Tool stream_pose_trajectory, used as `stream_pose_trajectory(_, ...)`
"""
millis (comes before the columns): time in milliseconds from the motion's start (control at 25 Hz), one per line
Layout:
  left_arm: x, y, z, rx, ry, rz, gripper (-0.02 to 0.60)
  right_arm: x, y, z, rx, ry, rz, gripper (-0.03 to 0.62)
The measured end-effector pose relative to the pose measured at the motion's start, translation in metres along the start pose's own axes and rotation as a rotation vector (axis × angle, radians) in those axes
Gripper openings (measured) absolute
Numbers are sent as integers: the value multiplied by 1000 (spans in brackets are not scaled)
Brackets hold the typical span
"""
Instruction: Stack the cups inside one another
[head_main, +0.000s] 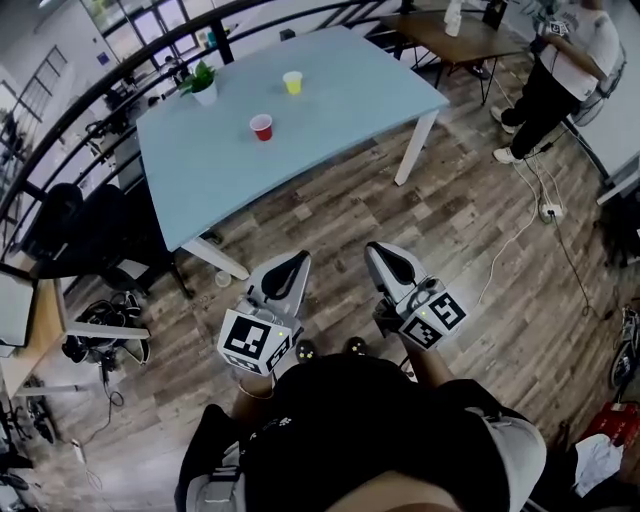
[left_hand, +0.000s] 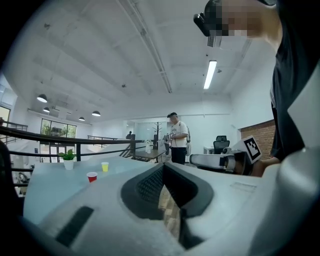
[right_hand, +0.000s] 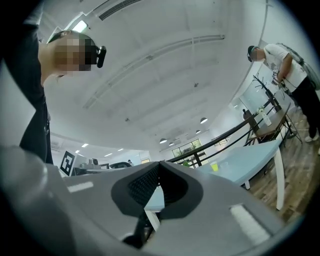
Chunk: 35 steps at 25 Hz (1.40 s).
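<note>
Light blue table (head_main: 330, 120) is the landmark. Red cup (head_main: 261, 127) stands upright, mouth up, around the middle of the table top. Yellow cup (head_main: 292, 82) is also upright, farther across the table toward its far edge, well apart from the red cup, so the two are not nested. Potted plant (head_main: 203, 85) in a white pot sits near the table's far left corner, left of the yellow cup. Both tongs are off the table, on its near side over the wood floor (head_main: 470, 230), held low in front of the wearer's body and pointing toward the table. Left tongs (head_main: 288, 265) sit just past the table's near corner leg, and the left gripper view shows the tips pressed together with nothing pinched, only floor showing through the gap behind them. Right tongs (head_main: 388, 258) are beside the left ones, a bit more to the table's right, tilted slightly up, tips also pressed together and empty, with the table edge showing behind them in the right gripper view. Neither pair touches a cup. Black railing (head_main: 150, 60) runs along the table's far left side. Black office chair (head_main: 55, 225) stands left of the table. Another person (head_main: 560, 70) in a white top and dark trousers stands beyond the table's right end, by a second, brown table (head_main: 455, 35). White power strip (head_main: 550, 211) with its cable lies on the floor right of the table.
</note>
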<state>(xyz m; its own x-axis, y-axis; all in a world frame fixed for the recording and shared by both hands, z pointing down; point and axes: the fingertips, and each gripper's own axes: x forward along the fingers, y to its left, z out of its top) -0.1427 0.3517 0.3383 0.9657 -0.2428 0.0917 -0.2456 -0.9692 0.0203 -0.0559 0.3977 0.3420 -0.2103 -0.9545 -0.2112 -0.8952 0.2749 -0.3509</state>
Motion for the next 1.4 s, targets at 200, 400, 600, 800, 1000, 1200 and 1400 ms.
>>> stream_pose_trajectory(200,14,-12,-1,3,10,-1,-9,-13,-14,5,14,-3,-12,6)
stream_pose_trajectory(400,29,-23,-2,0,10,5,-9,-28,-31,9,33,-5,-24,5)
stream_pose_trajectory(600,44,-41,-3,-1,11,16,-9,-46,-46,15,49,-9,-15,5)
stream_pose_trajectory(800,50,-53,-5,4,16,18,-9,-57,-56,16,52,-7,-12,3)
stream_pose_trajectory(1000,56,-60,-7,11,25,13,-9,-63,-59,17,66,-19,-11,2)
stream_pose_trajectory(1200,60,-54,-8,3,26,18,-9,-61,-62,13,74,-4,-5,2)
stream_pose_trajectory(1400,71,-46,-7,1,17,4,-9,-53,-72,16,61,-4,-18,2)
